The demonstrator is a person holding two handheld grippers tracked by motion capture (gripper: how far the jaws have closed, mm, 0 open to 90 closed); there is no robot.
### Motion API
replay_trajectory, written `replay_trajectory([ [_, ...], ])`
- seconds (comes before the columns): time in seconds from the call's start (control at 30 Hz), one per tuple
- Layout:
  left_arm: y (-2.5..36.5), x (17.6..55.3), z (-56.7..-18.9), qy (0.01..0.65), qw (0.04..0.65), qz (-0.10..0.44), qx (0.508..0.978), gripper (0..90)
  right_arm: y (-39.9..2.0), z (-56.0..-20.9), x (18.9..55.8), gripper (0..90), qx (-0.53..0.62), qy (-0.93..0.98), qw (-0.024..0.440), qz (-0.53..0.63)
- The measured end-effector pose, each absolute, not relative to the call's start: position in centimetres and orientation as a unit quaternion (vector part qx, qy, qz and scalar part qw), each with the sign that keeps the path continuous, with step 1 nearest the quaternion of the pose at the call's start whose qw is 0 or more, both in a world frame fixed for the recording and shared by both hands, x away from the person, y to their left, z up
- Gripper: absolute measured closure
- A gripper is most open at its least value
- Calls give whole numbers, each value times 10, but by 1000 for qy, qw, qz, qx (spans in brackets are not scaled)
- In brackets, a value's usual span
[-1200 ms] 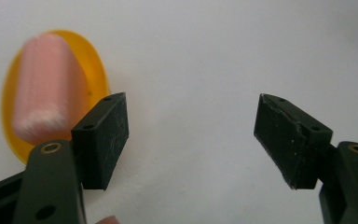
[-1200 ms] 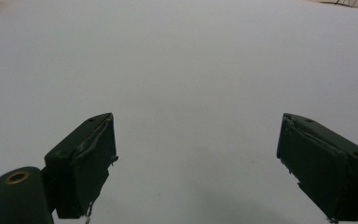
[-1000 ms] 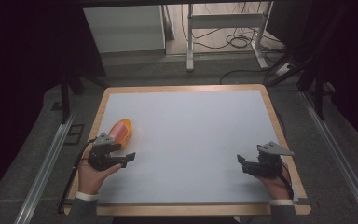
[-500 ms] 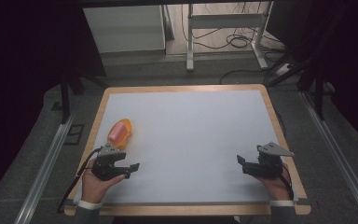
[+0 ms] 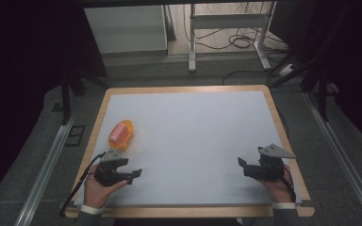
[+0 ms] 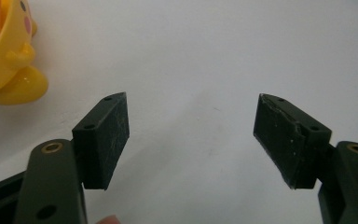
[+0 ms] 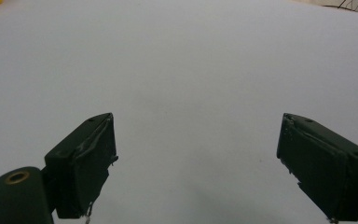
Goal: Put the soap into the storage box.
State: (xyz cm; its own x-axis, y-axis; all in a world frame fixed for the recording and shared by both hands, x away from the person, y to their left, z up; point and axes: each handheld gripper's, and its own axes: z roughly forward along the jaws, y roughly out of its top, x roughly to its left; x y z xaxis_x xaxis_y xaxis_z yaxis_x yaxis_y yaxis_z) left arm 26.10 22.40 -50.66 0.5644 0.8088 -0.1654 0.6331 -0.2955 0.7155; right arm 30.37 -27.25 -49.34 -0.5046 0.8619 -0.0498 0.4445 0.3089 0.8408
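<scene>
Yellow toy cup [image 5: 121, 134] lies tipped on its side near the left edge of the table [image 5: 188, 89], pink-orange inside facing roughly toward the far side. In the left gripper view [image 6: 9, 51] it shows a glossy yellow shell, a small pink dot on the rim and stubby yellow nubs on its side (a cartoon-animal sort of shape). It rests on the white sheet [image 5: 193, 141], touching neither gripper.

Left gripper [image 5: 134, 173] sits near the front left corner, below the cup and well apart from it; jaws spread wide, nothing between them, bare white sheet in the gap [image 6: 191, 135].

Right gripper [image 5: 241, 164] is low near the right edge, by the front right corner; jaws likewise spread and empty [image 7: 196, 158].

Wooden rim runs round all four sides of the white sheet. The cup lies just inside the left rim, little room on that side. Middle, far half and right half of the sheet are bare white surface between the two grippers.
</scene>
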Motion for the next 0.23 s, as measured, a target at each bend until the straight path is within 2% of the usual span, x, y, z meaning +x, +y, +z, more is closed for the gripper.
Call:
replay_trajectory([
  [0.23, 226, 260, -505, 453, 388, 116, 794, 270, -273, -493, 304, 115, 427, 767, 258, 405],
])
